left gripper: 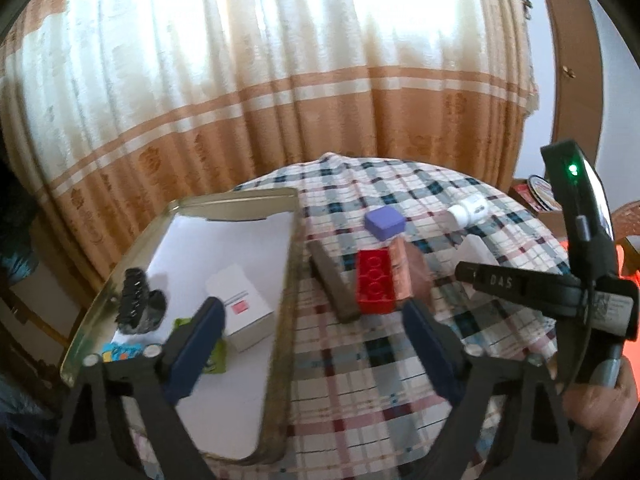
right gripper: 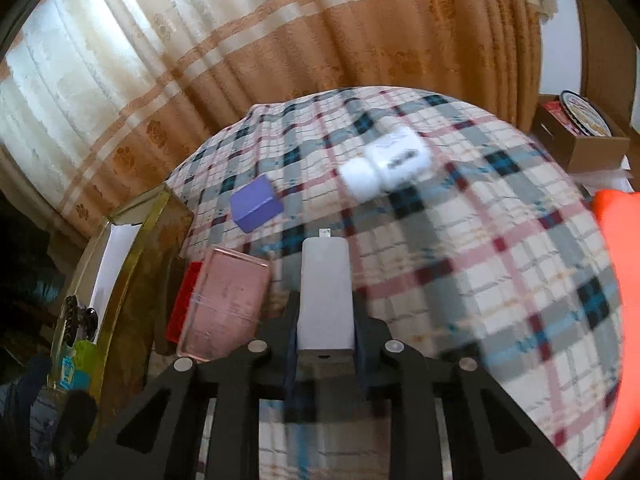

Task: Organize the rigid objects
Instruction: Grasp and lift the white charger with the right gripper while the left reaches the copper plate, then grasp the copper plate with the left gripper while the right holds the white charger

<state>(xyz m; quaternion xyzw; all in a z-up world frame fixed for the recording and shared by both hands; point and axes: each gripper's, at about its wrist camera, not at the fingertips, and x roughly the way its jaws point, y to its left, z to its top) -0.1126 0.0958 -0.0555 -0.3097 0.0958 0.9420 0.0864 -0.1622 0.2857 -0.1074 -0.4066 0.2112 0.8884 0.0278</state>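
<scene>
Two grippers work: the left gripper (left gripper: 312,316), low centre, hangs open and empty; the right gripper (right gripper: 325,320) clamps a white rectangular plastic adapter (right gripper: 326,288) — keep it level and squeezed firmly when carrying it leftward. At left, the gold metal tray (left gripper: 286,280) holds a black hair clip (left gripper: 138,302) and a small white box (left gripper: 244,304).

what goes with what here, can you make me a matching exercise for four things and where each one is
Things:
1. white flat block
2. purple cube
3. black hair clip
4. red brick

Places:
A. inside the metal tray
B. alone on the checked cloth, beyond the red brick
C. between the right claw's pads
D. on the cloth against a pink block

Pairs: 1-C, 2-B, 3-A, 4-D
</scene>
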